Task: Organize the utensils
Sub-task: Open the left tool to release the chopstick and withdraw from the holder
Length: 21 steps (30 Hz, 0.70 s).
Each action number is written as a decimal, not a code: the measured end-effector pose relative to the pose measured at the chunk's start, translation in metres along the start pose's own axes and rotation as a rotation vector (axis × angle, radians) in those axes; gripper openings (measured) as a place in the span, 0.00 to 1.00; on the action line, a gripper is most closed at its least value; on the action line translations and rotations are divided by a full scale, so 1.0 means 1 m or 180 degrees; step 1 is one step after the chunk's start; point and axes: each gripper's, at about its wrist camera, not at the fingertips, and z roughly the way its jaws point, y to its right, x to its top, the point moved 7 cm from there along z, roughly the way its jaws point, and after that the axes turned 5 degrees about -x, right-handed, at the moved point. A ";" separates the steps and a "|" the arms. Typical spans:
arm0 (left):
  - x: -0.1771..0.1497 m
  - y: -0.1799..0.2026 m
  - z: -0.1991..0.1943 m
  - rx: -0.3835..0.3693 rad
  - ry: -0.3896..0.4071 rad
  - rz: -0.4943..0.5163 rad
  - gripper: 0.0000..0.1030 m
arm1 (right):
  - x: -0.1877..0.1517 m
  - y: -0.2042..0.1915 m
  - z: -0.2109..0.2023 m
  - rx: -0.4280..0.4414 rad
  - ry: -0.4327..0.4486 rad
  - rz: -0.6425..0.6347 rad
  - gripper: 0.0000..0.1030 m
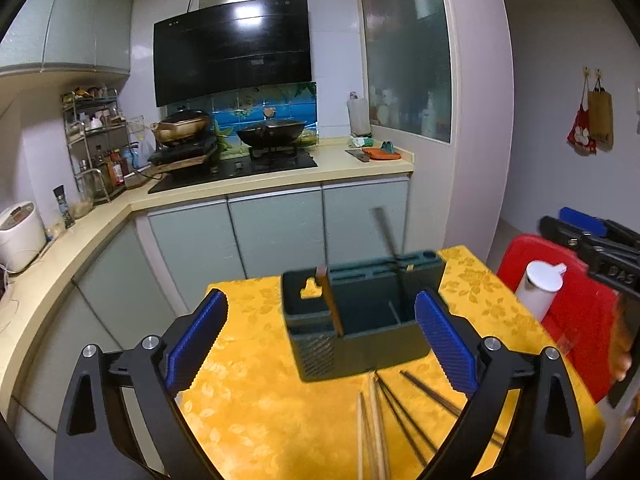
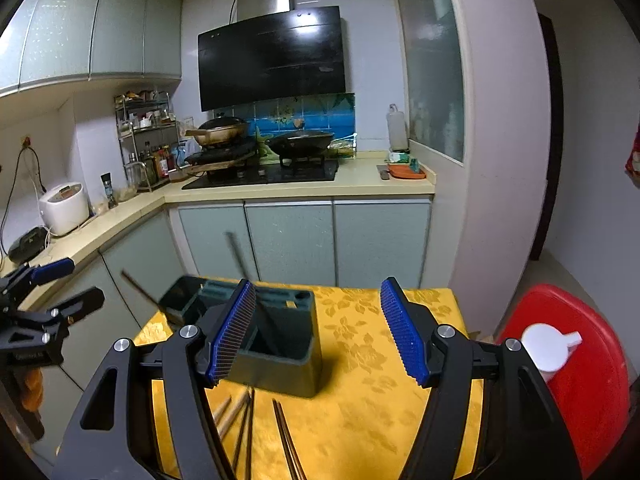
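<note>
Left wrist view: the left gripper (image 1: 320, 344) is held above the table (image 1: 256, 400), which carries a yellow floral cloth; its jaws are spread wide and hold nothing. Between the blue pads (image 1: 196, 344) stands the dark green utensil holder (image 1: 360, 320), upright near the far edge of the table. A brown chopstick (image 1: 332, 304) leans in the holder's left compartment, and a dark utensil (image 1: 390, 240), blurred, rises from the rear slots. In front of the holder, loose chopsticks (image 1: 384, 420) lie flat on the cloth: two pale ones to the left, several dark ones to the right. A white bottle (image 1: 540, 288) stands on a red stool (image 1: 588, 332) just beside the table's right edge, and the right gripper (image 1: 592, 240) shows at the right margin. Right wrist view: the right gripper (image 2: 318, 332) is also above the table (image 2: 360, 420), jaws spread apart with nothing between them. The utensil holder (image 2: 280, 352) sits partly behind the left pad (image 2: 232, 332), with the dark utensil (image 2: 244, 256) standing tilted in it. Loose chopsticks (image 2: 248, 424) lie on the cloth near its front. The left gripper (image 2: 48, 292) appears at the left margin, jaws parted. The white bottle (image 2: 548, 348) and red stool (image 2: 588, 380) are at the right.
</note>
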 end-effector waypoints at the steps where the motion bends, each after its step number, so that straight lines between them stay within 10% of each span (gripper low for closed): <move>1: -0.008 0.000 -0.003 0.0041 -0.0006 0.0044 0.89 | -0.008 0.002 -0.005 -0.0004 -0.0005 0.0008 0.61; 21: -0.135 -0.004 -0.014 0.0082 -0.0408 -0.0014 0.89 | -0.151 0.034 -0.054 -0.0151 -0.0317 -0.0013 0.62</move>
